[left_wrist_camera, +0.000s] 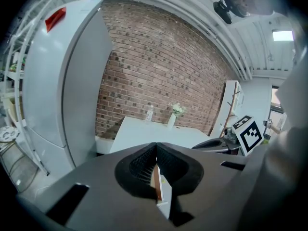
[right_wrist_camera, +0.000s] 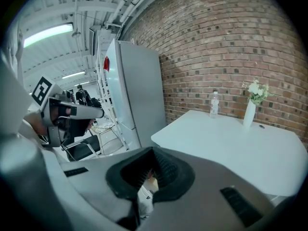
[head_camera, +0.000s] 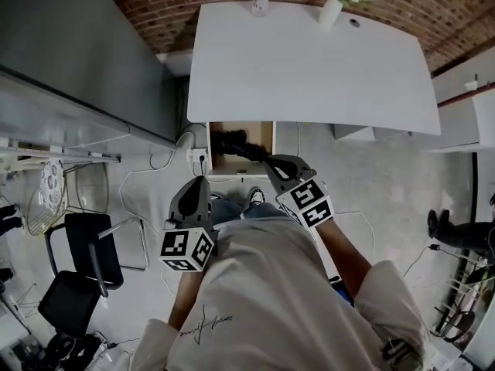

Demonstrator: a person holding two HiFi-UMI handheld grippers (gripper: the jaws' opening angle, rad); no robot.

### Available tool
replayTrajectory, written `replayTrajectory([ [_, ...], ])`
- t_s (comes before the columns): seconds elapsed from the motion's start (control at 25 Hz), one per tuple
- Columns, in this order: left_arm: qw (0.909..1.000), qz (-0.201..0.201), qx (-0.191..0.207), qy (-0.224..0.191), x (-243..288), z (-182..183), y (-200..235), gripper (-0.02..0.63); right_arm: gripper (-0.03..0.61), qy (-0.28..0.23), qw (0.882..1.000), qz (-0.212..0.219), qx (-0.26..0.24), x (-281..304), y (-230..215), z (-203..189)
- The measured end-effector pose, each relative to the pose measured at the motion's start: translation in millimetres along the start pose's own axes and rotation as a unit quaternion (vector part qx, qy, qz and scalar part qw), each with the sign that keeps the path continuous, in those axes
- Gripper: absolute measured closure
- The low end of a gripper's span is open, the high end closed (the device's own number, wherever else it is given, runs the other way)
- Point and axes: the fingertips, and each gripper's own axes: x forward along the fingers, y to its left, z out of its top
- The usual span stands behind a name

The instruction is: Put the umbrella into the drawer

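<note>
The big white table [head_camera: 309, 68] stands against the brick wall. Under its near edge a wooden drawer [head_camera: 265, 136] is pulled out and open. The black folded umbrella [head_camera: 232, 142] lies inside it already. Its long axis runs slantwise, from the far left corner toward the near right side of the drawer. That near end points at the right gripper [head_camera: 272, 161], which hangs just beside it over the drawer's front right corner, and I cannot tell if they touch. Its jaws are pressed together with nothing between them. The left gripper [head_camera: 198, 182] is farther off, in front of the drawer on the left, also closed and empty. I think pushing the drawer shut falls to the right hand.
</note>
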Motion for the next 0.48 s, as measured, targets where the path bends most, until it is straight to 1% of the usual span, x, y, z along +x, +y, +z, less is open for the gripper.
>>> replayTrajectory([
  [0.2, 0.9999, -0.001, -0.001, -0.014, -5.2, 4.2, -6.9, 0.598, 0.561, -0.022, 1.0, -0.005, 0.002, -16.8, 1.1, 12.4],
  [0.36, 0.9993, 0.007, 0.016, -0.032, -8.4, 13.2, -6.3, 0.598, 0.561, -0.051, 0.999, -0.014, 0.012, -28.8, -0.5, 24.5],
  [0.48, 0.9988, 0.01, 0.029, -0.039, -9.7, 17.7, -8.8, 0.598, 0.561, -0.07, 0.997, -0.021, 0.008, -39.1, -1.0, 32.6],
])
